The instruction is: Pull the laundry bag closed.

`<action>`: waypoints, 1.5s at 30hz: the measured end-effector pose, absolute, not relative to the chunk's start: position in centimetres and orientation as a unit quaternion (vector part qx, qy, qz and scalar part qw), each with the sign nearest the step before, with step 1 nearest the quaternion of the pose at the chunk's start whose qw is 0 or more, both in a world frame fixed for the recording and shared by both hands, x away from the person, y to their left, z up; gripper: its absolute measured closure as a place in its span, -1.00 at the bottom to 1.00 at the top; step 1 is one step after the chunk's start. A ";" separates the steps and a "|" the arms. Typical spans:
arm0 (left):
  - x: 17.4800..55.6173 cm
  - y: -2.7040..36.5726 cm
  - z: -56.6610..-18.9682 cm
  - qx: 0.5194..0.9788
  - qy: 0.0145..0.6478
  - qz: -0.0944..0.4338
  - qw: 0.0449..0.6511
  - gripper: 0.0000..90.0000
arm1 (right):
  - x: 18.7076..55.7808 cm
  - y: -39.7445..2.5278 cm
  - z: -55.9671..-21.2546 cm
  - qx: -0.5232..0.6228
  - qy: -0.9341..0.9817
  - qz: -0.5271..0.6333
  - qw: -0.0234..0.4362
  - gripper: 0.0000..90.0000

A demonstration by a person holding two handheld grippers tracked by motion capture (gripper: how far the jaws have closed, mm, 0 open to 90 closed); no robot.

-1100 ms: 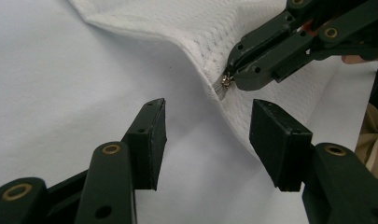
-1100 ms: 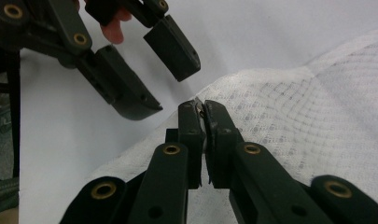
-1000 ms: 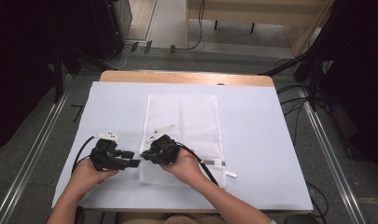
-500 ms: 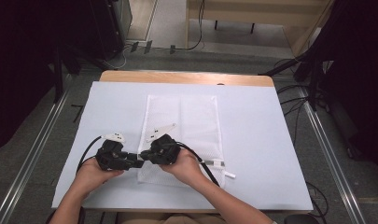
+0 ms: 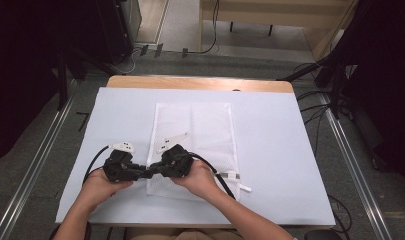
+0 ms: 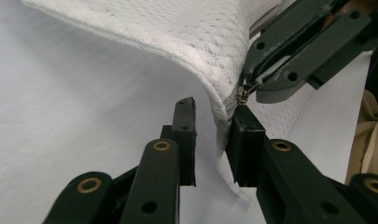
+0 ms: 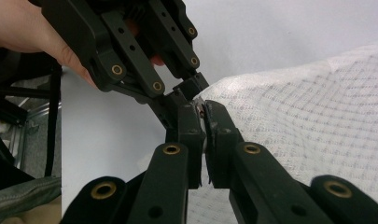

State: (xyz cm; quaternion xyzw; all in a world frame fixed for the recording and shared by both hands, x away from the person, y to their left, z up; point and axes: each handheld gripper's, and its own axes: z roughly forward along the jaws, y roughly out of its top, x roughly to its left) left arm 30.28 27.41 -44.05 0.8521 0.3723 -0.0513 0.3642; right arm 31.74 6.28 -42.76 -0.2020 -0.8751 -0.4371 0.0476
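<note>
A white mesh bag [image 5: 200, 135] lies flat on the white sheet [image 5: 280, 150] over the table. Both grippers meet at its near left edge. My right gripper [image 5: 155, 170] comes in from the right and is shut on the small metal zipper pull [image 6: 243, 96] at the bag's lifted edge [image 7: 317, 116]. In its own view its jaws [image 7: 203, 116] are pressed together. My left gripper [image 5: 145, 173] faces it from the left. Its jaws [image 6: 212, 135] stand apart, with the bag's seam [image 6: 200, 42] against the right-hand one, just below the right gripper [image 6: 270, 70].
The table's wooden far edge [image 5: 200, 82] shows beyond the sheet. Black cables trail from both grippers; a taped one [image 5: 232, 177] crosses the bag's near right corner. Metal rails [image 5: 35, 150] run along both sides of the table, with floor cables [image 5: 320, 100] at the right.
My left gripper has moved right until its jaws meet the right gripper at the bag's near left edge. The right gripper has barely moved.
</note>
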 end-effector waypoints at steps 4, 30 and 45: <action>30.3 27.4 -44.0 0.852 0.372 -0.053 0.364 0.72 | 31.7 6.3 -42.8 -0.201 -0.876 -0.435 0.047 0.94; 30.5 27.6 -43.7 0.847 0.383 -0.086 0.358 0.96 | 32.2 6.1 -43.5 -0.203 -0.881 -0.425 0.055 0.95; 30.4 27.3 -43.3 0.859 0.371 -0.067 0.347 0.98 | 32.1 5.8 -43.8 -0.189 -0.882 -0.429 0.040 0.96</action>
